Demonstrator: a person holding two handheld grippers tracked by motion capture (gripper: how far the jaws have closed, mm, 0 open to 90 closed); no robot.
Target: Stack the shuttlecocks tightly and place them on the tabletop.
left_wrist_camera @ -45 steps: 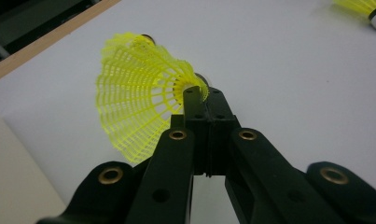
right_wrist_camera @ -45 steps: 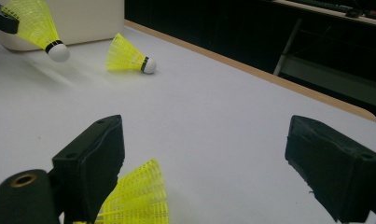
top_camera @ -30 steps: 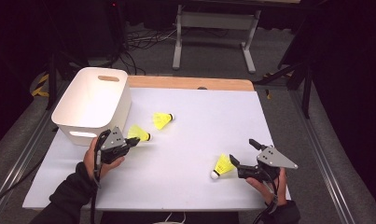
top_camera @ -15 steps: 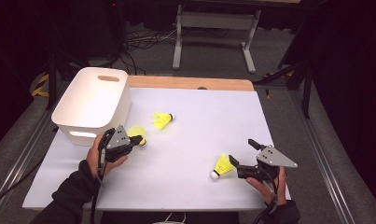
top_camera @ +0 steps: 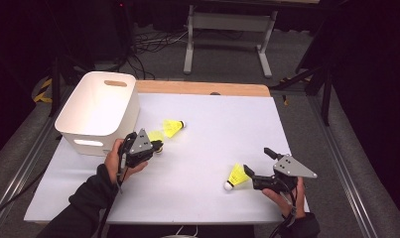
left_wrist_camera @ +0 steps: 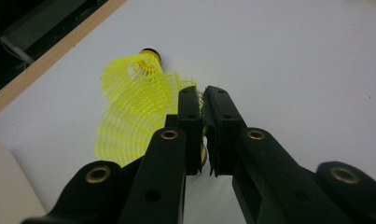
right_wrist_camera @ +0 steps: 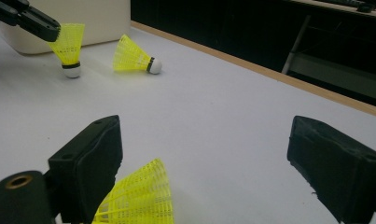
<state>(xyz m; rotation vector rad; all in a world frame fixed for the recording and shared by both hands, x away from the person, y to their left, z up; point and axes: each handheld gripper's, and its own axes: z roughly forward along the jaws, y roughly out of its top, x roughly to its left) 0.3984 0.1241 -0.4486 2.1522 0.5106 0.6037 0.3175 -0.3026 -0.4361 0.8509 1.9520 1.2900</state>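
Yellow mesh is now pinched between the jaws of the left gripper (left_wrist_camera: 200,100): they have closed on the skirt rim of one shuttlecock (left_wrist_camera: 129,116), whereas a second ago that gripper sat lower on the table, just beside it. In the high view the left gripper (top_camera: 155,147) has crept toward the bin (top_camera: 99,106) and stands right by its near corner. In the right gripper view this shuttlecock (right_wrist_camera: 70,46) hangs cork down with its cork at or just off the table, so a grasp looks made and a lift into the bin is probably next.

A second shuttlecock (top_camera: 173,127) lies on its side just beyond, untouched. The right gripper (top_camera: 246,173) has not moved; its jaws stand wide, with a third shuttlecock (top_camera: 235,177) at its left jaw, not gripped.

In the left gripper view the jaws hide the held shuttlecock's cork, and the skirt overlaps the one behind, so their outlines are hard to separate. The right gripper view cuts off the third shuttlecock (right_wrist_camera: 139,198) at the bottom edge.
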